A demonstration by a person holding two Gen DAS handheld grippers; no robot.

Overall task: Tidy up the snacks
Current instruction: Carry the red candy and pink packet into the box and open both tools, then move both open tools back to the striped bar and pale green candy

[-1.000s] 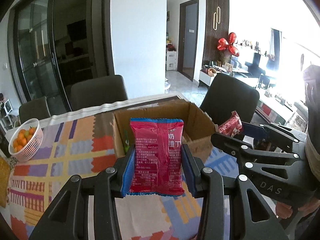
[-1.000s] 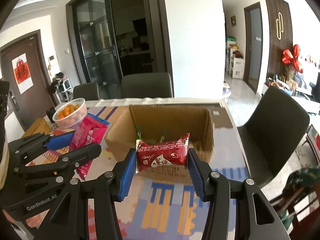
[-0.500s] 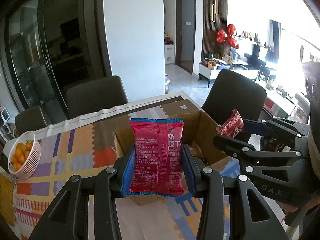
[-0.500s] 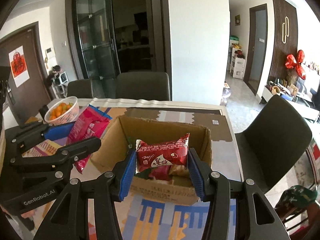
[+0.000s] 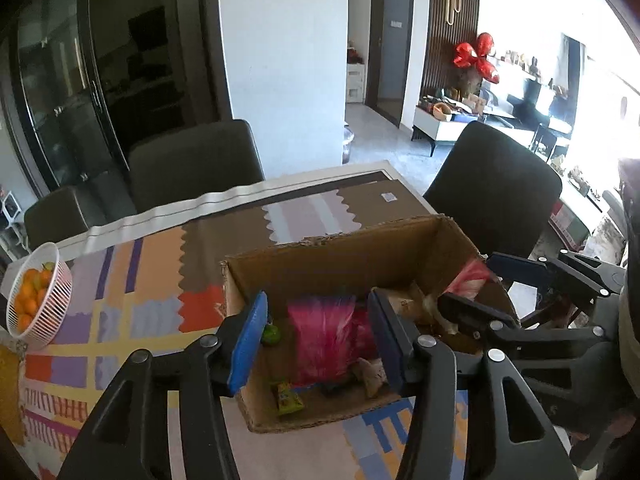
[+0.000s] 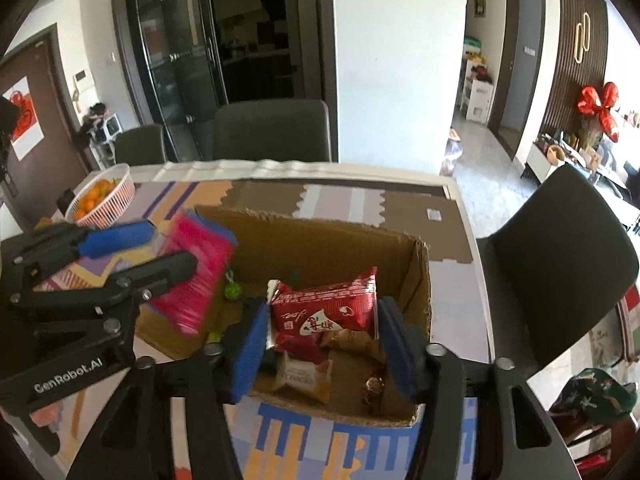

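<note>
An open cardboard box (image 5: 340, 264) (image 6: 320, 240) stands on the patterned table mat, with several small snacks inside. My left gripper (image 5: 317, 308) (image 6: 160, 252) hovers over the box's left half, and its jaws are opening. The pink packet (image 5: 328, 336) (image 6: 200, 280) is blurred between them, off the pads and dropping into the box. My right gripper (image 6: 323, 312) (image 5: 472, 284) hangs over the box's right half, its jaws also opening. The red packet (image 6: 324, 308) (image 5: 468, 280) sits level between its blue pads with a thin gap on each side.
A white basket of oranges (image 5: 40, 292) (image 6: 102, 200) stands at the table's far left. Dark chairs (image 5: 192, 160) (image 6: 560, 264) ring the table. Inside the box lie a green candy (image 5: 271, 334) and a pale wrapped snack (image 6: 304, 376).
Both grippers moved forward until they hang over the box. Both pairs of jaws widened. The pink packet left the left pads and falls; the red packet stays between the right pads.
</note>
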